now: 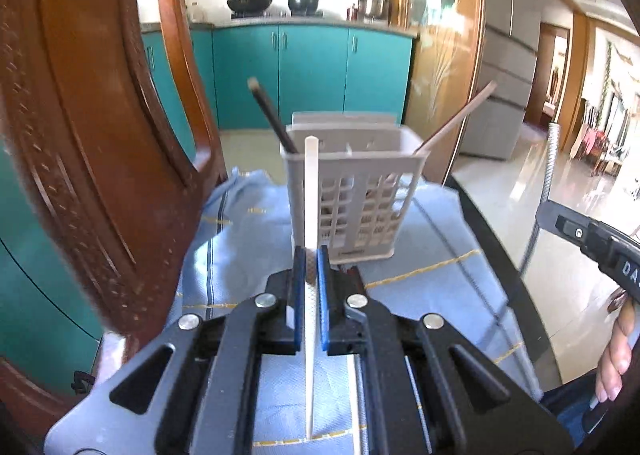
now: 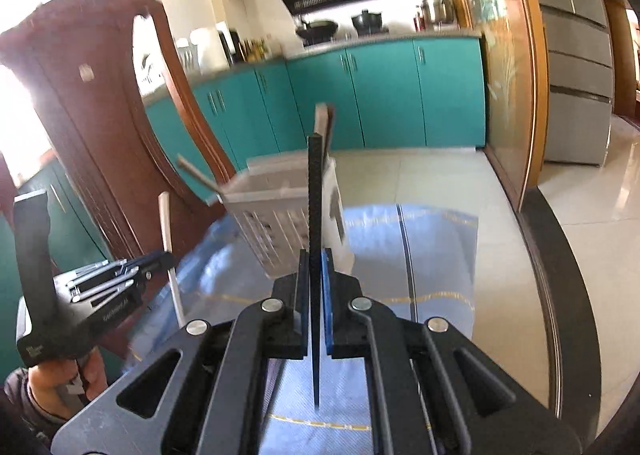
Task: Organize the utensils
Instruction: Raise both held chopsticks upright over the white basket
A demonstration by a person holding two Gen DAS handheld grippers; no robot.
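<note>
A grey slotted utensil holder (image 1: pixel 356 191) stands on a blue cloth (image 1: pixel 248 239) and holds a dark chopstick (image 1: pixel 272 115) and a tan chopstick (image 1: pixel 456 119). My left gripper (image 1: pixel 310 255) is shut on a white chopstick (image 1: pixel 310 183), held upright just in front of the holder. In the right wrist view my right gripper (image 2: pixel 316 259) is shut on a black chopstick (image 2: pixel 315 191), raised before the holder (image 2: pixel 280 215). The left gripper (image 2: pixel 156 259) with its white chopstick (image 2: pixel 170 247) shows at the left there.
A carved wooden chair back (image 1: pixel 100 127) rises close on the left. The dark round table edge (image 2: pixel 560 275) curves along the right, with tiled floor beyond. Teal kitchen cabinets (image 1: pixel 312 67) stand behind. A hand (image 1: pixel 616 355) grips the right tool's handle.
</note>
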